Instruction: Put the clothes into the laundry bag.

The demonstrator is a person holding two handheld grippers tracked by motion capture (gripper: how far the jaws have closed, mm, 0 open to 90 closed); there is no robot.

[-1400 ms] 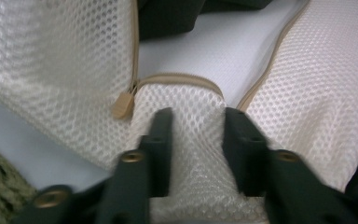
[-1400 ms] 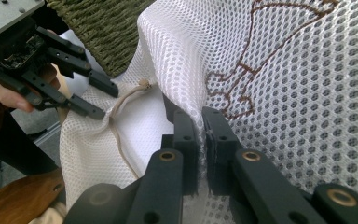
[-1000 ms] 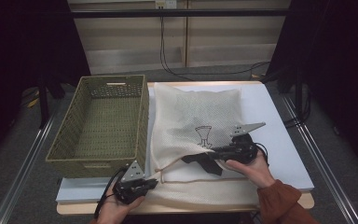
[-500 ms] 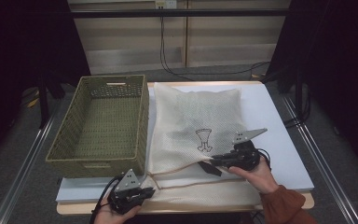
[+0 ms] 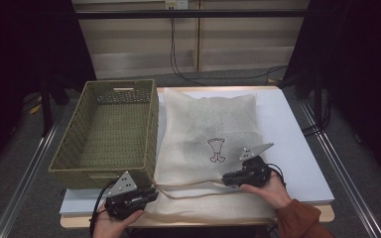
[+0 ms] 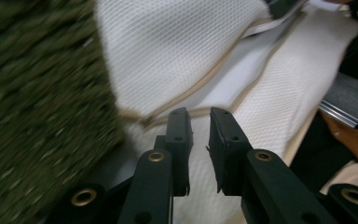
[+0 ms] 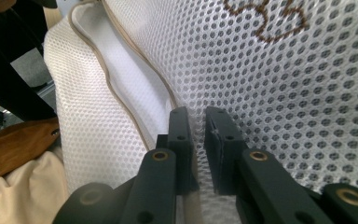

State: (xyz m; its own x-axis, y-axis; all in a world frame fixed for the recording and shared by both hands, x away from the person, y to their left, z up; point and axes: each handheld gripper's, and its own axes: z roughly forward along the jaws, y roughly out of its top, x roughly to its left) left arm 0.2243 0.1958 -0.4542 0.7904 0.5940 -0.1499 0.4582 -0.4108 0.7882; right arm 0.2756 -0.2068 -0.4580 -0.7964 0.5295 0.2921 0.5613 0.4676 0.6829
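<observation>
Hands low at near edge | left gripper jaws narrow | right gripper jaws pinching mesh bag hem

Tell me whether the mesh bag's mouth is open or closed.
Open: the bag's trimmed edges gape, white lining visible between them.

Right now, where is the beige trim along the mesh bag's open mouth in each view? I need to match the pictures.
High view: the trim sags low in the centre, strung between both tongs.
Left gripper view: it runs from upper right down to the jaw tips.
Right gripper view: it curves from the top left down to the jaws.
Shared landmark: the white mesh bag.
</observation>
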